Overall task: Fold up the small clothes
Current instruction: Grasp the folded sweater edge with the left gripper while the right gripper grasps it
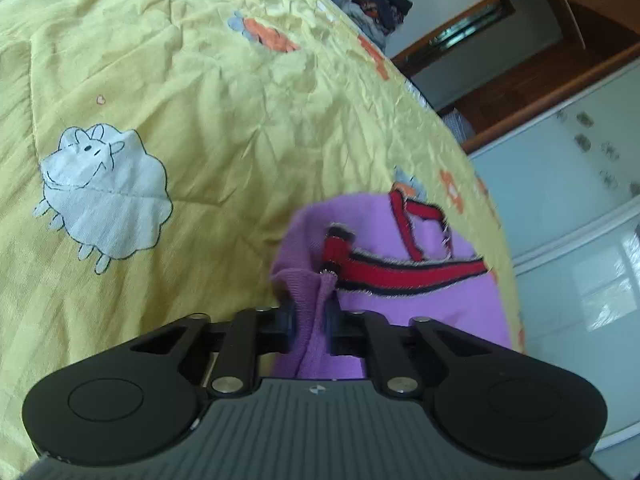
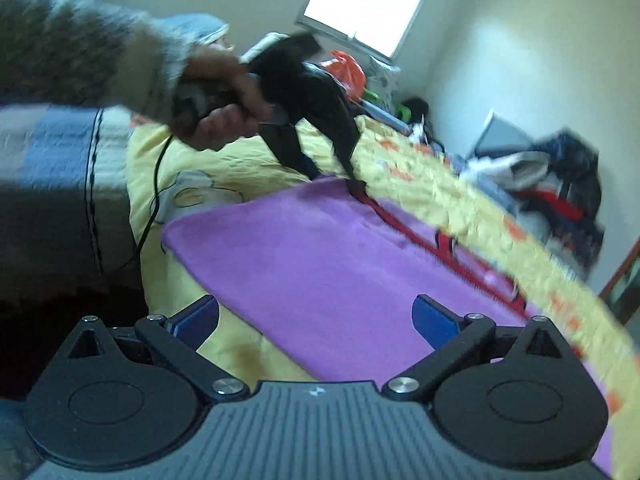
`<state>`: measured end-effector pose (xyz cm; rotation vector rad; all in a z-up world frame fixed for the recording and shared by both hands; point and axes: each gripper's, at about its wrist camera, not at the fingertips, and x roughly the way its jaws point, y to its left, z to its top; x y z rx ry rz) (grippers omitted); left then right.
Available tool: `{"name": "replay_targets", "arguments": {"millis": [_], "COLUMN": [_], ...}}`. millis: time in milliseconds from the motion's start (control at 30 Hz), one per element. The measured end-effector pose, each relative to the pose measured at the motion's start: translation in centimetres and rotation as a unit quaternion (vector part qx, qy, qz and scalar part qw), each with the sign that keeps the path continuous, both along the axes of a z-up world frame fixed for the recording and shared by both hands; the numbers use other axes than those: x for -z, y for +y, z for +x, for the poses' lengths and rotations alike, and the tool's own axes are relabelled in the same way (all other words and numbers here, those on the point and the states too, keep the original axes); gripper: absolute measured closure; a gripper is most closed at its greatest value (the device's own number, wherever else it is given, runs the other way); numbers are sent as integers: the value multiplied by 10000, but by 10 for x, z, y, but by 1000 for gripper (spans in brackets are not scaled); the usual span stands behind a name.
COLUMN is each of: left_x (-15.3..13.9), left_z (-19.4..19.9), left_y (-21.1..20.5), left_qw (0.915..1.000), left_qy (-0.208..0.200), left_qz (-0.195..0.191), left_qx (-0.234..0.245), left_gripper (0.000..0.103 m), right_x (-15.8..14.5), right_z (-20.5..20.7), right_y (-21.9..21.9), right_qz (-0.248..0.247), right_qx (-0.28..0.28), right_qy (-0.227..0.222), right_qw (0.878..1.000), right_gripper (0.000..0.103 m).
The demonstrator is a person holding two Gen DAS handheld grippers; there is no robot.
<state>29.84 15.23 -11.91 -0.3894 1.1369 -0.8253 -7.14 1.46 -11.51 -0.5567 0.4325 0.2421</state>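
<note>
Purple garment (image 2: 320, 264) lies flat on the yellow bedsheet (image 1: 200, 80), red trim (image 1: 408, 274) toward three o'clock. Left gripper (image 1: 311, 326) pinches its edge; right gripper (image 2: 316, 320) hovers above it, fingers apart.

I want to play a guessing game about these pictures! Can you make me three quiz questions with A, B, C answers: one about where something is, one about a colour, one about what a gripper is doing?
1. Where does the purple garment lie?
A. on the yellow bedspread
B. on a bare floor
C. in a drawer

2. What colour are the stripes on the garment?
A. green
B. red with dark edges
C. white only

3. What is the left hand-held gripper doing?
A. hanging open
B. holding a cup
C. pinching purple fabric

Answers:
1 A, yellow cloth shows around the garment.
2 B, red bands cross the purple.
3 C, fabric is bunched between its shut fingers, while the right hand-held gripper stands open.
</note>
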Motion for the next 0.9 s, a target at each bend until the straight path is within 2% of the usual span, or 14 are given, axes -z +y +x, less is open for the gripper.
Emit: {"name": "replay_targets", "arguments": {"millis": [67,267,333,400,500,533,567,600,700,733,767,833,900], "left_x": [1,10,13,16,19,20,20,21,24,25,26,28,30], "left_z": [-2,5,8,9,10,10,10,10,10,10,9,8,8], "left_y": [-1,4,8,10,14,15,15,16,18,20,22,27,30], "left_qw": [10000,9997,9994,9989,9981,9979,9977,9974,9963,9959,9953,9934,9908], "left_qy": [4,139,204,260,361,377,401,422,511,533,565,657,755], "left_qz": [-12,-167,-271,-378,-499,-523,-547,-573,-676,-713,-766,-893,-1066], "left_qx": [83,92,42,28,-24,-33,-45,-58,-123,-152,-178,-284,-344], "left_gripper": [91,92,92,91,91,91,91,91,91,92,92,92,92], "right_x": [7,25,30,33,34,34,33,32,33,31,27,15,1], "right_z": [0,3,8,15,23,24,26,28,31,31,31,36,49], "right_y": [18,59,69,79,87,88,89,90,92,91,88,77,56], "right_qz": [-503,-1444,-1630,-1648,-1693,-1676,-1642,-1558,-1444,-1310,-1090,-506,466], "right_qx": [-119,-755,-852,-971,-1062,-1085,-1065,-1120,-1170,-1155,-1073,-894,-676], "right_qy": [-166,-403,-400,-256,-125,-137,-106,-3,180,203,185,294,686], "right_qw": [9985,9858,9821,9812,9798,9798,9806,9814,9824,9844,9881,9943,9943], "right_gripper": [0,2,11,20,30,36,58,74,85,93,96,97,98]}}
